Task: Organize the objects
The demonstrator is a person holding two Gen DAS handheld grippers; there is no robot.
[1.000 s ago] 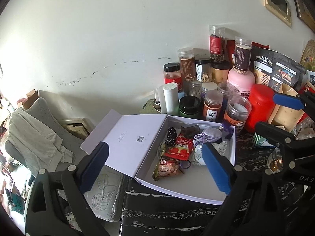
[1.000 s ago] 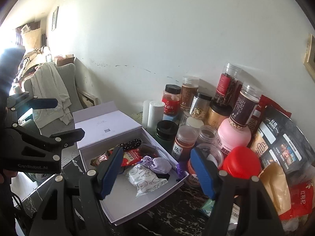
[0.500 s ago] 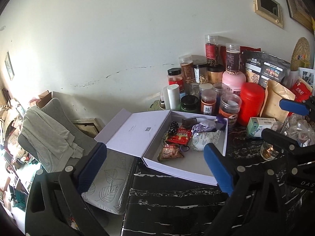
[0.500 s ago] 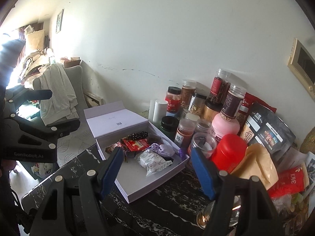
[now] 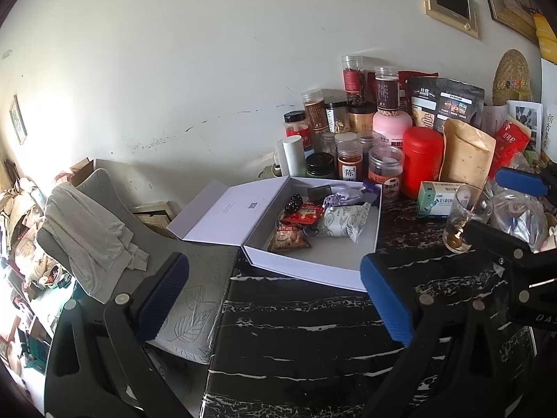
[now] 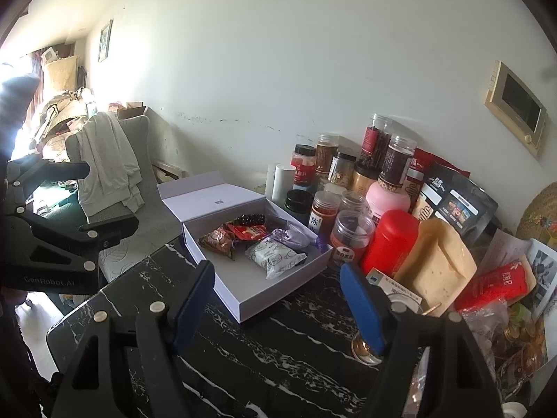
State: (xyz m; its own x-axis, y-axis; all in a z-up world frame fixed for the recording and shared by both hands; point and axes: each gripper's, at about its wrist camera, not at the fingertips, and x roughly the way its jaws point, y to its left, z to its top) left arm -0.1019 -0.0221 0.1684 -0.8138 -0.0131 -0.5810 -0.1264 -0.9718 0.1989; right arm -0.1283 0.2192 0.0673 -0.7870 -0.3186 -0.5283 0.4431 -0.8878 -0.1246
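Nearest, the left gripper (image 5: 275, 297) hangs with jaws spread wide and nothing between them; the right gripper (image 6: 278, 301) has its jaws opening, also around nothing. Both hover over the black marbled tabletop (image 5: 313, 341). Beyond them a pale lilac box (image 6: 257, 297) sits on the tabletop near its left edge, lid flung back, holding snack packets (image 6: 275, 256). Behind it, jars (image 5: 348, 163) and a red canister (image 5: 422, 160) crowd against the wall.

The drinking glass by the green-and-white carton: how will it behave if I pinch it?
The drinking glass looks thin and clear, so probably fragile and slippery. It is tall and nearly empty, so a side nudge may tip it toward the carton. Likely light.
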